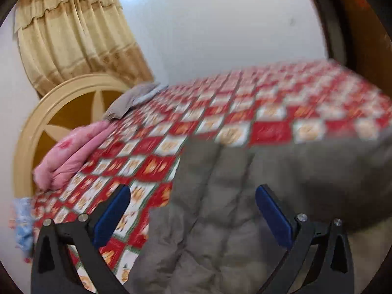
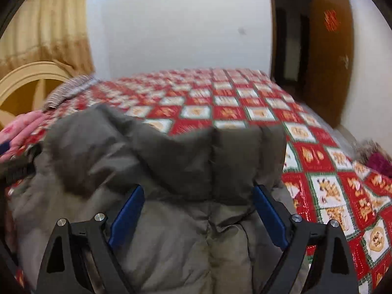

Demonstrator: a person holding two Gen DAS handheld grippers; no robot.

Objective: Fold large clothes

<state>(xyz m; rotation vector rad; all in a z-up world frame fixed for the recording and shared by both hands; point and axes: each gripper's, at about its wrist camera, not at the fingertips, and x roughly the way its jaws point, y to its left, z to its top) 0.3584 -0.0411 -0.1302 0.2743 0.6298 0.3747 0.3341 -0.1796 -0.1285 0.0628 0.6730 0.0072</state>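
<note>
A large grey-olive padded jacket (image 1: 257,196) lies on the near part of a bed covered by a red and white checked sheet (image 1: 220,107). My left gripper (image 1: 192,196) is open, its blue pads (image 1: 110,218) apart over the jacket's left edge and the sheet. In the right wrist view the jacket (image 2: 159,166) fills the foreground, bunched and raised. My right gripper (image 2: 197,196) is open, with its pads (image 2: 269,218) either side of the jacket's middle seam. Both views are blurred.
A pink folded cloth (image 1: 73,152) and a grey cloth (image 1: 132,100) lie at the bed's left edge by a cream headboard (image 1: 49,112). A curtain (image 1: 73,36) hangs behind. A brown door (image 2: 328,56) stands open at right. A purple item (image 2: 377,164) sits past the bed's right side.
</note>
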